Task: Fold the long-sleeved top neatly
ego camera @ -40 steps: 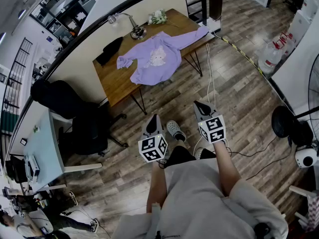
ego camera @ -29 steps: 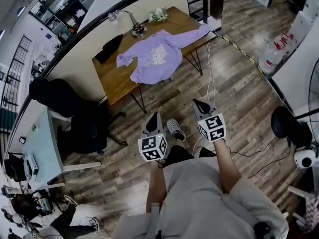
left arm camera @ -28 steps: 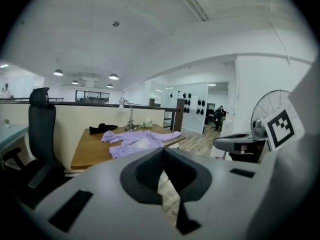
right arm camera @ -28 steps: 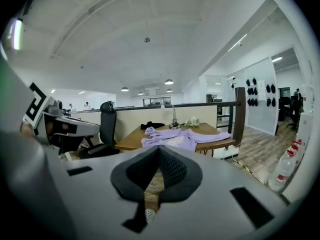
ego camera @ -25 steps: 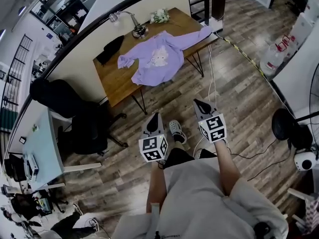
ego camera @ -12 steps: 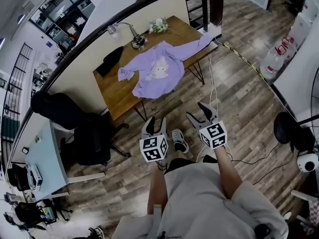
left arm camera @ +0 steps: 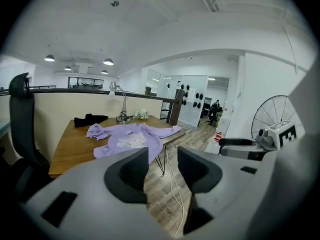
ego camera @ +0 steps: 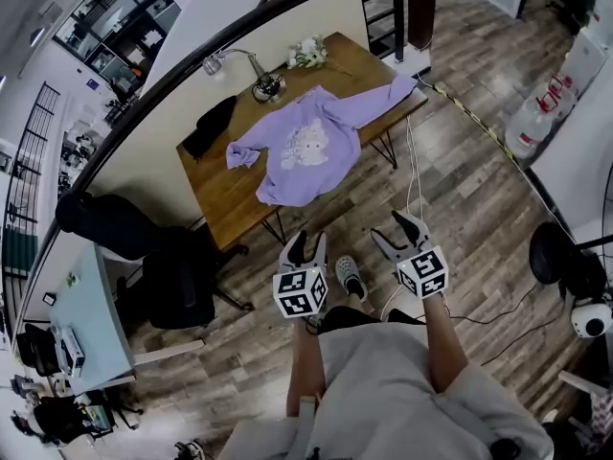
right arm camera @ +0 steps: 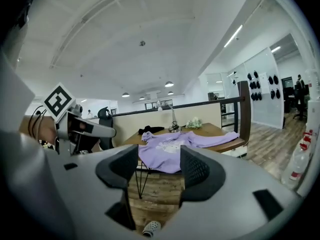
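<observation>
One wooden counter (ego camera: pixel 222 199) stood at twelve o'clock, well apart from us. The lilac long-sleeved top (ego camera: pixel 311 147) lay spread on it, print up, with its hem drooping over the near edge and one sleeve stretched toward the counter's two-o'clock corner. Our left tongs (ego camera: pixel 305 245) and right tongs (ego camera: pixel 396 233) had just been opening and stood wide, with nothing between them. We judged the step to be the approach: come square to the near edge and keep both tongs apart, ready for the sleeves. Pale jugs (ego camera: pixel 525 123) stood on the floor at two o'clock; we could not tell their contents.
</observation>
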